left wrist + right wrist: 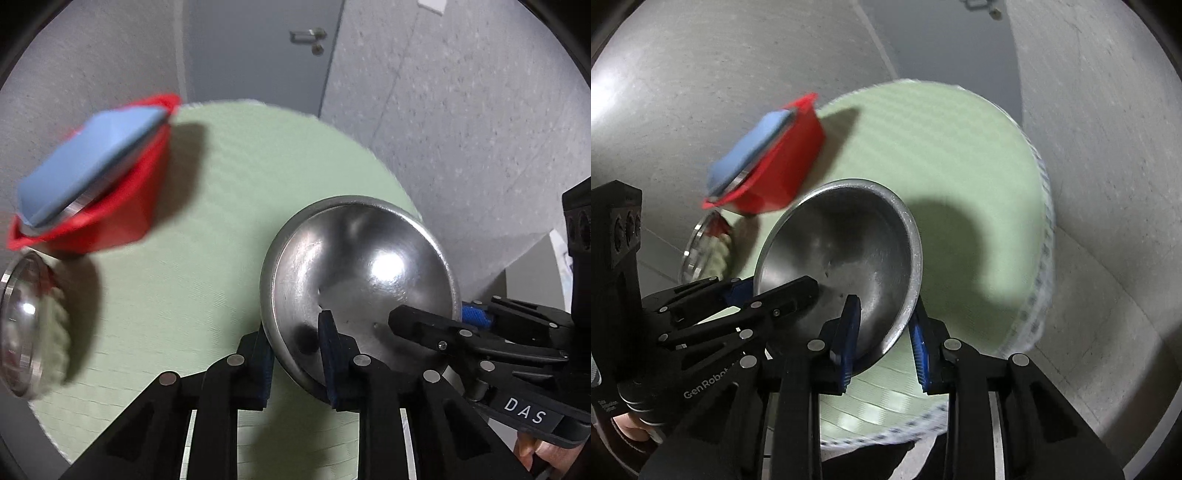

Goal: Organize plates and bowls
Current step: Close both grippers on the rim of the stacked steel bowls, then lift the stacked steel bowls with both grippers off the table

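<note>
A: The steel bowl is held tilted above the near right of the green desk, both grippers clamped on its rim.

B: Stiff, light, slick metal, I'd guess, so grip the rim only. Left gripper near, right gripper opposite. Red bowl stack far left.

The left gripper and right gripper sit side by side, angled toward each other, each with its fingers closed over the rim of the bowl.
</note>
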Demonstrator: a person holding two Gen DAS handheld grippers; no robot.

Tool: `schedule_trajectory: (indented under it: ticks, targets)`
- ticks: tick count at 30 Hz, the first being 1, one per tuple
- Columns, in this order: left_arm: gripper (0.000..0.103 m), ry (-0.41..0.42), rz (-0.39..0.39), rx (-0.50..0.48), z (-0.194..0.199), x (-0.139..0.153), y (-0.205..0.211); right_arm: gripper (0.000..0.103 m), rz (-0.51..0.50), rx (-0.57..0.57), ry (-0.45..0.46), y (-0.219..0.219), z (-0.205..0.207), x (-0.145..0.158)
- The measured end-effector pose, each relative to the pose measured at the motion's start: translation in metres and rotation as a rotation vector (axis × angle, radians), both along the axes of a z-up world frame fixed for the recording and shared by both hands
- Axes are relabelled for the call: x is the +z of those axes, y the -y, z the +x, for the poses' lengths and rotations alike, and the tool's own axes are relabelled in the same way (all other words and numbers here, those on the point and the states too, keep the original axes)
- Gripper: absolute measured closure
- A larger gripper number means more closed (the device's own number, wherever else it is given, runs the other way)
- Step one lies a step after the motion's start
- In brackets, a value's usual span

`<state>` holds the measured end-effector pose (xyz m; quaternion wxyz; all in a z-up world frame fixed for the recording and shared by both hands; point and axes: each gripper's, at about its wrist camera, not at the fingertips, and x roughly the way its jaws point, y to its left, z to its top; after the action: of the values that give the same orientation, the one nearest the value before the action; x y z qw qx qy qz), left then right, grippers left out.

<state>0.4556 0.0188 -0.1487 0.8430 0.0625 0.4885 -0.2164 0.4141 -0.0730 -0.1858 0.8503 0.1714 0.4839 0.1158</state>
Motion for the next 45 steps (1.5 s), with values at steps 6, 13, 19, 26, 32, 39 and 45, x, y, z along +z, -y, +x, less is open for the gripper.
schedule_trajectory:
  ticks: [6, 13, 19, 26, 32, 39, 45]
  targets:
    - [0.084, 0.1, -0.025, 0.09, -0.002, 0.042, -0.067, 0.076, 0.003, 0.09, 0.073, -0.058, 0.022, 0.034]
    - [0.084, 0.159, -0.024, 0.218, -0.003, 0.067, -0.158, 0.076, 0.011, 0.222, 0.113, -0.146, 0.053, 0.053]
    - [0.084, 0.124, -0.004, 0.287, -0.004, 0.058, -0.215, 0.076, -0.025, 0.29, 0.098, -0.21, 0.073, 0.049]
    - [0.083, 0.053, 0.007, 0.301, 0.005, 0.036, -0.24, 0.076, -0.113, 0.307, 0.059, -0.251, 0.087, 0.035]
    - [0.083, 0.015, 0.013, 0.304, 0.023, 0.02, -0.246, 0.076, -0.178, 0.301, 0.046, -0.259, 0.091, 0.029]
    - [0.081, -0.019, 0.015, 0.313, 0.041, 0.003, -0.246, 0.074, -0.246, 0.287, 0.025, -0.271, 0.091, 0.027]
    - [0.075, -0.017, 0.004, 0.305, 0.05, 0.0, -0.245, 0.074, -0.244, 0.273, 0.032, -0.273, 0.091, 0.029]
